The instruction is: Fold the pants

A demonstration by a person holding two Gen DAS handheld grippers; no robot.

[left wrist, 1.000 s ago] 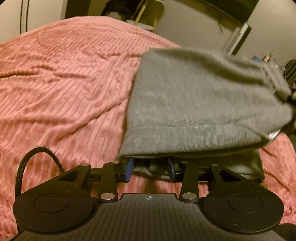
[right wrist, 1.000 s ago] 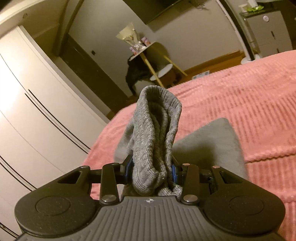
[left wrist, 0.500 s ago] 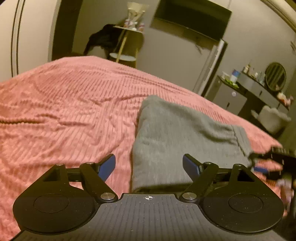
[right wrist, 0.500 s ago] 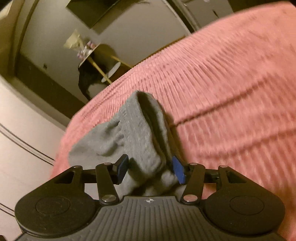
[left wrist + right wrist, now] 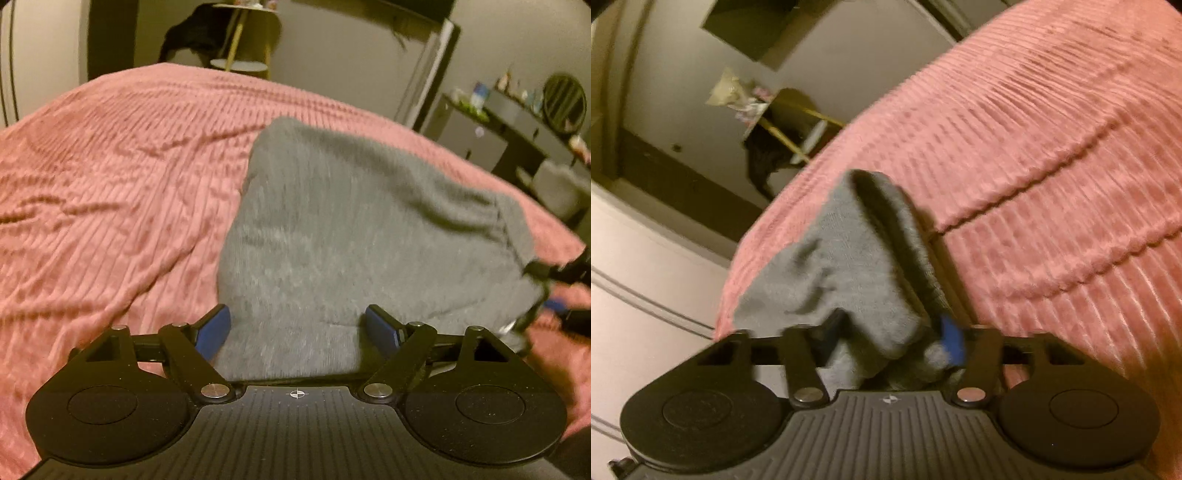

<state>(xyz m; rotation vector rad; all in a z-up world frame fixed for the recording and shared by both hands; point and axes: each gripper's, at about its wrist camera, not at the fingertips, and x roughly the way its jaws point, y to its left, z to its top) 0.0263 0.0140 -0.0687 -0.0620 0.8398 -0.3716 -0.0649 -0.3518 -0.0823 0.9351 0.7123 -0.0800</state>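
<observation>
The grey pants [image 5: 343, 236] lie folded on the pink ribbed bedspread [image 5: 110, 192]. My left gripper [image 5: 297, 328] is open, its blue pads either side of the near edge of the pants, holding nothing. My right gripper [image 5: 890, 339] is open, with the waistband end of the pants [image 5: 857, 258] lying loosely between its blue pads. The right gripper also shows at the right edge of the left wrist view [image 5: 554, 291], at the pants' far corner.
The pink bedspread [image 5: 1052, 166] fills most of both views. Beyond the bed stand a small wooden side table [image 5: 240, 44], a dark dresser with small items [image 5: 517, 122] and white wardrobe doors [image 5: 639, 258].
Both grippers have opened and let go of the pants. The pants have dropped flat on the bed. The left gripper pulled back, then moved close to the near edge again.
</observation>
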